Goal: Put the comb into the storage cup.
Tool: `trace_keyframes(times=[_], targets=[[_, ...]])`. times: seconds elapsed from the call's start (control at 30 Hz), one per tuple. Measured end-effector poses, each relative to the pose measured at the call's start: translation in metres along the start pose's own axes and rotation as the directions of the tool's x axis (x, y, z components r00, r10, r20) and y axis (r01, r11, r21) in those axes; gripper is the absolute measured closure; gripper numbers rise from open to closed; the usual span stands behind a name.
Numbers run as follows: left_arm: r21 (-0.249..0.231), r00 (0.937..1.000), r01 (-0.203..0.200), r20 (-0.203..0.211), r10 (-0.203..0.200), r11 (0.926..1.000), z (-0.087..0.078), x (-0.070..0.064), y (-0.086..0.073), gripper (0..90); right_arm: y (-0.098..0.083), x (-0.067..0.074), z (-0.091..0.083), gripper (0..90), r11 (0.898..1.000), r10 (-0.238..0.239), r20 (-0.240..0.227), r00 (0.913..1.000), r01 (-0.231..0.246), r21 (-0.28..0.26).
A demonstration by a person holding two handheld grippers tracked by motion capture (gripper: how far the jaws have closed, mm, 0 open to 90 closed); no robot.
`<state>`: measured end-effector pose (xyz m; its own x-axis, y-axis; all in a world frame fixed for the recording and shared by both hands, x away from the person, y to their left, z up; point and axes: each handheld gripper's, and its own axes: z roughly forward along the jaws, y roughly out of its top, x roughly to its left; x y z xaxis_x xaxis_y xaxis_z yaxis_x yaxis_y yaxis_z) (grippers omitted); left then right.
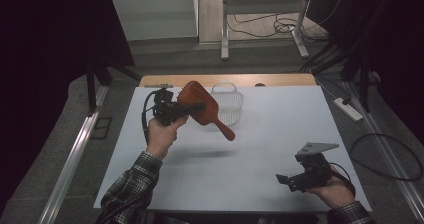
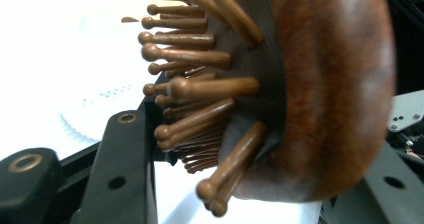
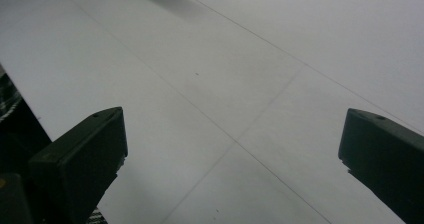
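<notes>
Surface: white surface (image 1: 260,149), dim room, bare floor beyond.
Brush: one wooden brush (image 1: 200,104), held in the air above the far-left part of the surface, bristles facing the left claw's camera.
Left claw: left claw (image 1: 192,107) clamped on the brush head.
Axis: handle slants down toward the near right.
Basket: one white basket (image 1: 227,104), just behind and right of the brush; likely drop target.
Right claw: right claw (image 1: 286,180) jaws wide apart, empty, near right, well apart from both.
Count: two claws.

In the left gripper view the wooden hairbrush (image 2: 320,99) is blurred, its handle cut off; it hides much of the white basket (image 2: 100,99).
</notes>
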<state>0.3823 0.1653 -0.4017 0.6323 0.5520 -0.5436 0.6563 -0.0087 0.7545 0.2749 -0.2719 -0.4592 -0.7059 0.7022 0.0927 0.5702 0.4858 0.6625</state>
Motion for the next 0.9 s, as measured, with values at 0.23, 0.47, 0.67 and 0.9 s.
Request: trace_keyframes(times=[0.23,0.47,0.67,0.9], targets=[[-0.01,1.0,0.008,-0.003,-0.008,0.9999,-0.002,0.002,0.008,51.3,-0.01,-0.006,-0.007,0.0,1.0,0.007,0.041,0.9991,-0.008,0.019],[-0.011,1.0,0.003,-0.007,-0.003,0.9999,-0.002,0.001,0.016,51.2,-0.022,-0.011,-0.021,0.0,0.999,0.053,0.08,0.9954,-0.053,-0.009],[-0.018,0.9999,-0.002,-0.011,0.002,0.9998,-0.001,0.001,0.023,51.3,-0.026,-0.011,-0.028,0.0,0.997,0.082,0.105,0.991,-0.082,-0.009],[-0.026,0.9997,0.003,-0.024,-0.004,0.9997,-0.001,0.003,0.031,51.3,-0.031,-0.01,-0.035,0.0,0.997,0.079,0.144,0.9865,-0.081,0.006]])
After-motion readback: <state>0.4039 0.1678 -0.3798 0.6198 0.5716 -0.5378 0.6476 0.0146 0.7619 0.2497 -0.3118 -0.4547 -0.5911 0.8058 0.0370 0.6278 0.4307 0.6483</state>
